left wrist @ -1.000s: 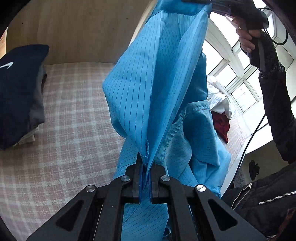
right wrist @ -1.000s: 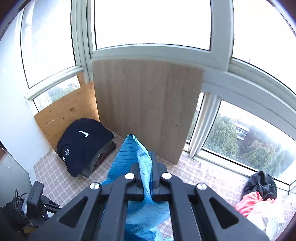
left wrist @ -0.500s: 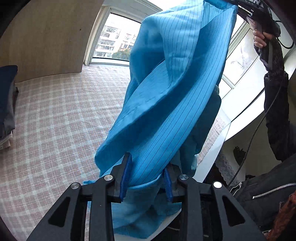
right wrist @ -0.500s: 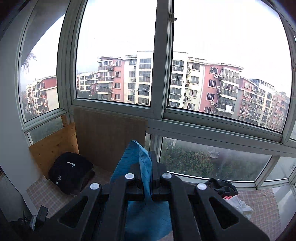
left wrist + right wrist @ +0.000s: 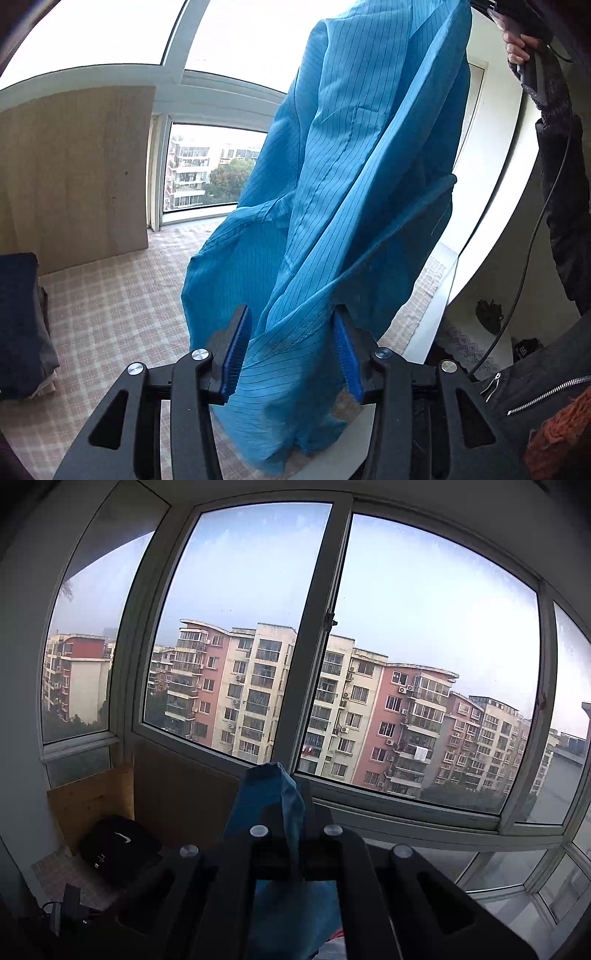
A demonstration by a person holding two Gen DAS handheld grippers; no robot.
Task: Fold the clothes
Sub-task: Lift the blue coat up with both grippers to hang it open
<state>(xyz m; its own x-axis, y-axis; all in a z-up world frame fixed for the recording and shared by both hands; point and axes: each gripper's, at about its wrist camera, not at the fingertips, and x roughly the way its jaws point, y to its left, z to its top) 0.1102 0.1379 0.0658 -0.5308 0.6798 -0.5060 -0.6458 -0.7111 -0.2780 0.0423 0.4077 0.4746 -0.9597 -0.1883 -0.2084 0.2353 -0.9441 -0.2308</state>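
A blue pinstriped garment (image 5: 343, 192) hangs in the air above the checked surface (image 5: 110, 306). My right gripper (image 5: 293, 812) is shut on its top edge and holds it high, facing the windows; the cloth (image 5: 273, 797) pokes up between its fingers. In the left wrist view that gripper shows at the top right (image 5: 517, 14). My left gripper (image 5: 291, 350) is open, its blue pads (image 5: 236, 350) wide apart, with the garment's lower part hanging loose between them.
A folded dark stack with a Nike logo (image 5: 118, 845) lies at the left by a wooden board (image 5: 74, 177). Windows (image 5: 332, 646) ring the surface. The person's dark jacket (image 5: 535, 387) is at the right.
My left gripper has opened and let go of the garment's lower edge. My right gripper has lifted and tilted up toward the windows, raising the garment.
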